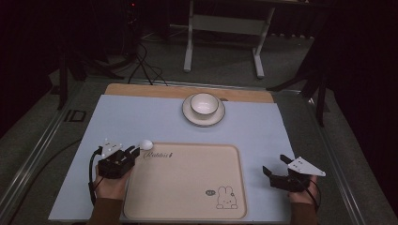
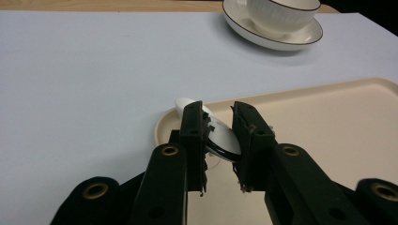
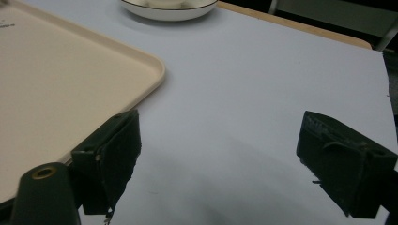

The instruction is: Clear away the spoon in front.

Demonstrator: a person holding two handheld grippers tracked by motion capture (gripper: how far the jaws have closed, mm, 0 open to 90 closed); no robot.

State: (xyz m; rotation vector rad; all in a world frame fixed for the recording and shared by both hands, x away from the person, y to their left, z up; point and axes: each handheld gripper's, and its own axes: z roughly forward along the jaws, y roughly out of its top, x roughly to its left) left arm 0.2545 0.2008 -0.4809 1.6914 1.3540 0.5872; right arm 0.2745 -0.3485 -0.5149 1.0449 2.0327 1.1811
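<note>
Cup point(image 1: 203, 104) upright on a saucer point(image 1: 188, 116), white with a dark rim line, near the far edge of the counter point(image 1: 141, 117), a little right of its middle. Nothing visible inside the cup. Nearer the front edge, a beige tray point(image 1: 187, 183) with a raised rim, bare apart from small lettering at its far left corner and a printed rabbit near its front right corner.

Left tongs point(image 1: 136, 150) clenched on a white spoon point(image 1: 147, 144), at the tray's far left corner. In the left gripper view, spoon point(image 2: 220, 138) pinched between the two black jaws, its pale end sticking out past them over the tray's rim, a dark line along its edge. Spoon off the surface, held just above that corner.

Right tongs point(image 1: 274, 165) released, jaws spread wide with nothing between them, resting near the counter's front right corner, just beside the tray's right edge. Same wide gap in the right gripper view point(image 3: 216, 159), pale sheet below it, tray rim at the left.

Counter covered by a pale blue sheet, a strip of bare wood left along the far edge. Beyond it, grey floor, dark cables, the white legs of a desk point(image 1: 225, 42) and dark surroundings.
</note>
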